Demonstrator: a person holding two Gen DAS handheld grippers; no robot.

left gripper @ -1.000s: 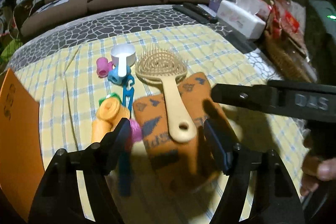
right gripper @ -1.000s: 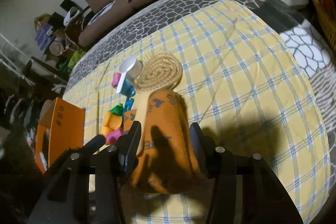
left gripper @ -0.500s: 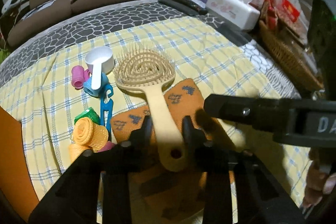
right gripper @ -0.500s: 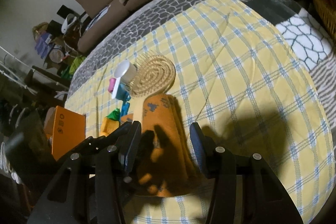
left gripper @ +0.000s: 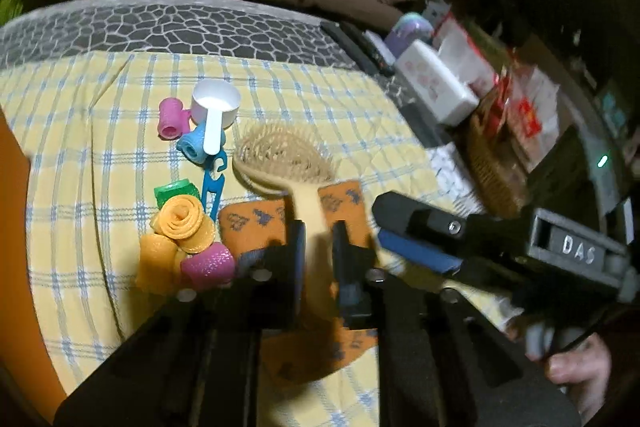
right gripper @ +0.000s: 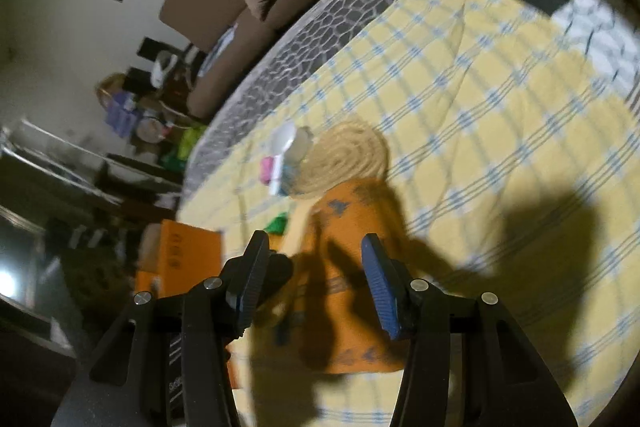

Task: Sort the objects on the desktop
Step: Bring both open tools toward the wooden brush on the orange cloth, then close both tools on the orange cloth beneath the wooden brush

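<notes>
While the left gripper (left gripper: 316, 247) clenches the blurred hairbrush (left gripper: 286, 163) handle — right gripper (right gripper: 312, 283) gapes, empty.

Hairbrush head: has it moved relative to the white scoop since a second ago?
Yes. The hairbrush head, earlier beside the white scoop, now sits lower-right of it, its handle clamped in the left hand-held gripper.

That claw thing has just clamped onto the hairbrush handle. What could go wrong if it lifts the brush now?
Two risks, I think. The left gripper holds the beige plastic hairbrush by its narrow handle, far from the bristled head, so the head could droop or twist in the jaws. The brush also lies across the orange patterned cloth, with the blue plastic clip and the orange foam hair roller close beside it, so bristles might snag and drag something along.
</notes>
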